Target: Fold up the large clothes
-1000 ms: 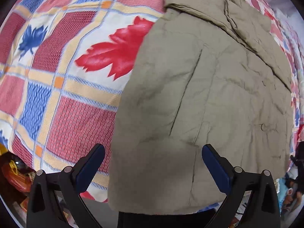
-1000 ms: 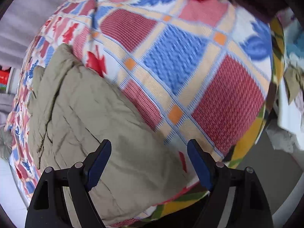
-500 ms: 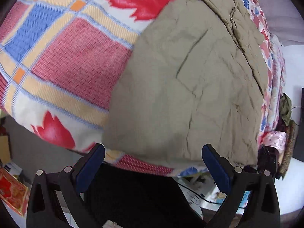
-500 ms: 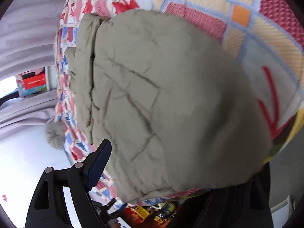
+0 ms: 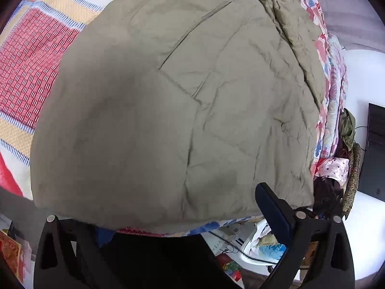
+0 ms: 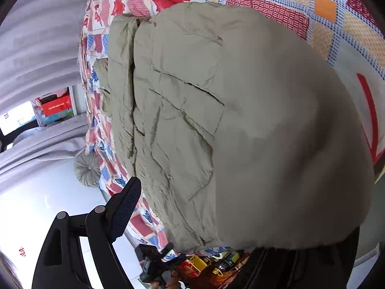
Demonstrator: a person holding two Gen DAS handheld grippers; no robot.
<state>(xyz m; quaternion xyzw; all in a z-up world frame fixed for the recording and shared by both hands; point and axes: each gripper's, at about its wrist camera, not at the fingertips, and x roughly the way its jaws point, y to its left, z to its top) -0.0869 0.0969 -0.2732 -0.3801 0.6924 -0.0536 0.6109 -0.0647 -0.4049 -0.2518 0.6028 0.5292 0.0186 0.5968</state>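
Olive-khaki quilted jacket (image 5: 168, 110) lies on the patchwork-print bed cover (image 5: 28, 55), near hem now straddled. Left gripper (image 5: 192, 216) has just been closing, hem between jaws, not pinched; right gripper (image 6: 240, 219) stands wide. Hem grasp judged imminent.

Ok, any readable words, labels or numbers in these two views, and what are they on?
"VTEA", seemingly, partly cut off: on the white paper below the bed edge.
White lettering on the red box: too small to read.
Jar labels: blurred.
Olive quilted garment: no text.
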